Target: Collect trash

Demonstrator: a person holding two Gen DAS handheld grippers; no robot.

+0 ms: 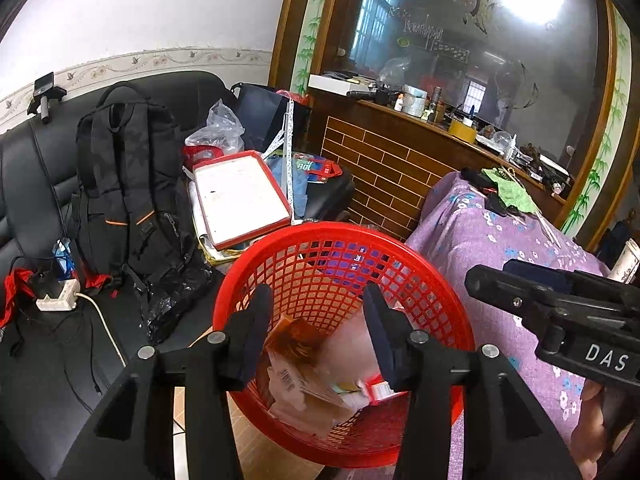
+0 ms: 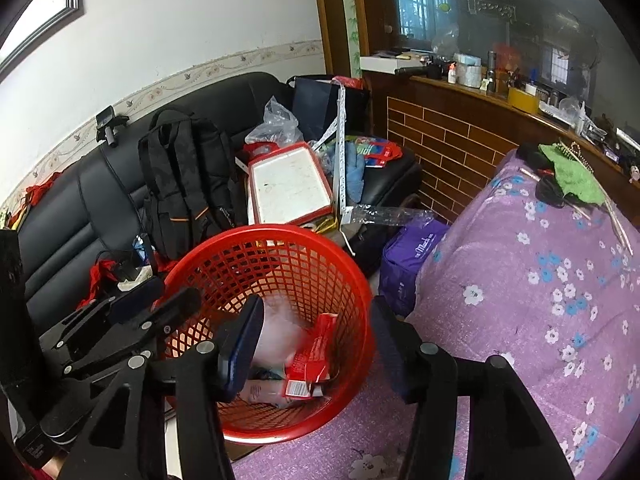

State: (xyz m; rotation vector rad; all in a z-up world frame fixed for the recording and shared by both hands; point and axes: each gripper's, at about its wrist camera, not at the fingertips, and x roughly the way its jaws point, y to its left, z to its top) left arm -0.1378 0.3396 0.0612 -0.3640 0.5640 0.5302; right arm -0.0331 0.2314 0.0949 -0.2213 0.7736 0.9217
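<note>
Left wrist, tongs [image 1: 316, 300] (both parted) over basket [image 1: 280, 240]

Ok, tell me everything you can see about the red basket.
The red basket is round, plastic-looking, with lattice walls and a solid rim. It stands upright between the black sofa and the purple floral cloth. Inside lie cartons, a red wrapper and pale packaging. Both hand-held grippers hang over its opening with nothing between their fingers.

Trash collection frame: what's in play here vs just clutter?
In play: red basket, wrappers and cartons in it, left gripper, right gripper, both open above it.
Clutter: black backpack, red-rimmed tray, purple bag, floral cover.
</note>
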